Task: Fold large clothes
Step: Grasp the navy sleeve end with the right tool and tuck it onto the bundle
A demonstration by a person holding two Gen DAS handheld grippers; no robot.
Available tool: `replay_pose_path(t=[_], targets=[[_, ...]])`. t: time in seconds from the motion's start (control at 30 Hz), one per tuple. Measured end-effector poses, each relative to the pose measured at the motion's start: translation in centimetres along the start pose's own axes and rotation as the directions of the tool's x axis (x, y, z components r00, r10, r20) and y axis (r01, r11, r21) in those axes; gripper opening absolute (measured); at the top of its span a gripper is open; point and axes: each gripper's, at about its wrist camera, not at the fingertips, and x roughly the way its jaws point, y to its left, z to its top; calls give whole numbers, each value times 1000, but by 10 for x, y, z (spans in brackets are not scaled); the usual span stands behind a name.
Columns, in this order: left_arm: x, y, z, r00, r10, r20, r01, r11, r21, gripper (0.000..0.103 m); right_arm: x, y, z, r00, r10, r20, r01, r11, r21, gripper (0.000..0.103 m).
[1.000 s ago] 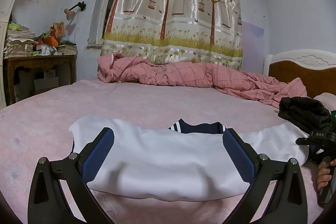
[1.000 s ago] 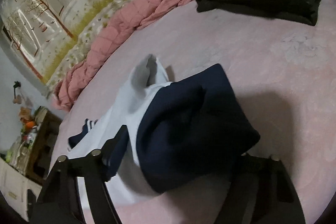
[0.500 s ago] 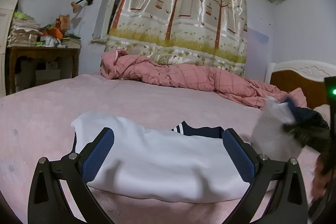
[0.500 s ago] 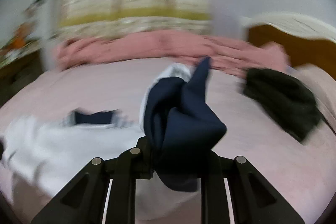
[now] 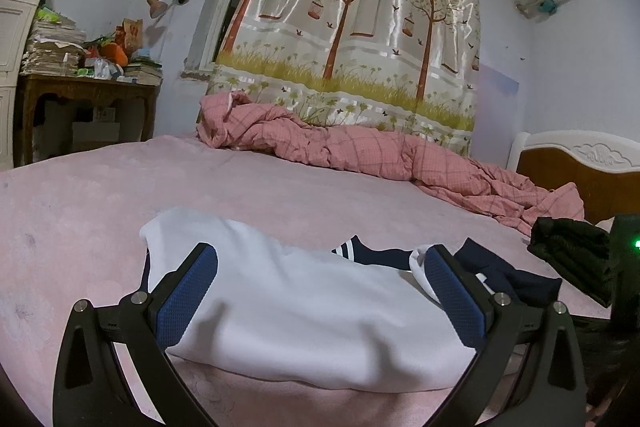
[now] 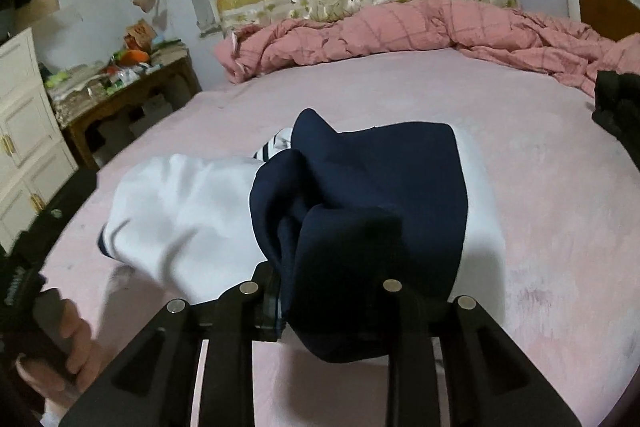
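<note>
A white garment (image 5: 304, 311) with a navy collar and navy sleeves lies partly folded on the pink bed (image 5: 100, 203). My left gripper (image 5: 320, 291) is open, its blue pads (image 5: 186, 295) spread over the white body of the garment. My right gripper (image 6: 320, 291) is shut on the navy sleeve (image 6: 360, 211) and holds it over the white body (image 6: 180, 211), folded across from the right. The sleeve hides the right gripper's fingertips. In the left wrist view the navy sleeve (image 5: 508, 275) lies at the garment's right end.
A rumpled pink checked quilt (image 5: 360, 151) lies along the far side of the bed. A pile of black clothes (image 5: 572, 251) sits at the right, near the headboard (image 5: 580, 167). A cluttered wooden table (image 6: 132, 91) and white cabinet (image 6: 24, 147) stand left of the bed.
My right gripper closed on the navy sleeve, lifted it and carried it leftward over the white body. The left gripper stayed open and rose slightly.
</note>
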Motion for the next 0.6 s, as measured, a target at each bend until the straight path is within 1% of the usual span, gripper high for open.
replay_pose_path(t=[0.17, 0.2, 0.27, 0.3, 0.33, 0.37, 0.4, 0.47, 0.57, 0.6], targets=[[0, -3, 2, 1000, 0, 2, 0, 1000, 19, 103, -5, -3, -8, 1000, 12, 7, -12, 1000, 10, 32], [0, -3, 2, 1000, 1, 1, -1, 1000, 19, 103, -4, -1, -8, 1000, 7, 5, -7, 1000, 2, 34], [0, -2, 2, 1000, -1, 2, 0, 1000, 15, 103, 2, 4, -5, 1000, -7, 8, 7, 1000, -19, 42], [0, -2, 2, 1000, -2, 2, 2, 1000, 13, 103, 5, 8, -1, 1000, -5, 20, 6, 999, -38, 55], [1, -3, 2, 1000, -1, 0, 1, 1000, 10, 103, 10, 8, 4, 999, -15, 33, 16, 999, -41, 57], [1, -3, 1, 1000, -1, -1, 1, 1000, 8, 103, 14, 6, 7, 999, -36, 30, 36, 999, -31, 57], [2, -3, 1, 1000, -2, -1, 2, 1000, 6, 103, 18, 7, 10, 999, -35, 24, 35, 999, -22, 57], [2, -3, 1, 1000, -2, -1, 2, 1000, 5, 103, 17, 8, 10, 1000, -16, 15, 16, 1000, -7, 58], [1, -4, 1, 1000, -1, 4, 1, 1000, 9, 103, 1, 11, 0, 999, 27, 29, -27, 1000, -9, 66], [1, -5, 1, 1000, 0, 8, -1, 1000, 12, 103, -10, 12, -4, 998, 52, 46, -51, 999, -8, 69]])
